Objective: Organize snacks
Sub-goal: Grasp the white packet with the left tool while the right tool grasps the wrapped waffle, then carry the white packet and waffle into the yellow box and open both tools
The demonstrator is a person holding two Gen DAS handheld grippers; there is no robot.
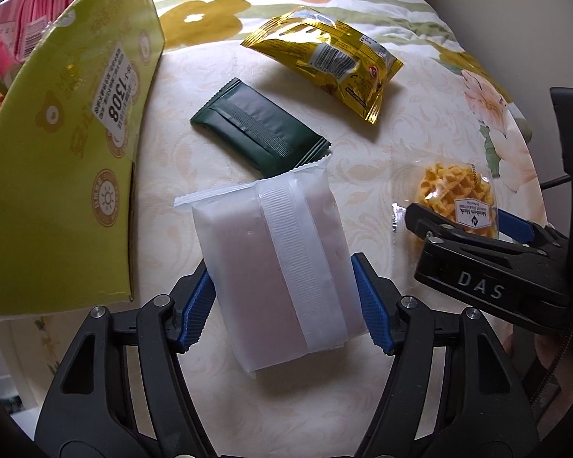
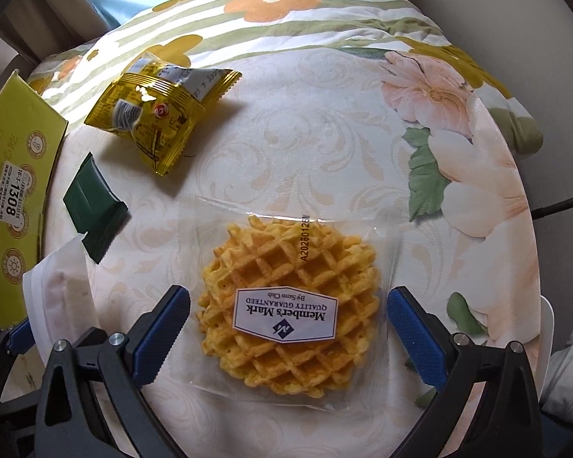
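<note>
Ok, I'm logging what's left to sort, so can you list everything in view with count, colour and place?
white packet: one, frosted white, gripped between the left gripper's pads
green packet: one, dark green, on the cloth beyond the white packet
yellow packet: one, gold-yellow foil, far part of the cloth
waffle pack: one, clear wrap, golden waffle, between the right gripper's open fingers
box: one, yellow-green cardboard, left edge
pink packs: pink, inside the box, count unclear
tablecloth: one, cream, floral
left gripper: black, blue pads
right gripper: black, blue pads
</note>
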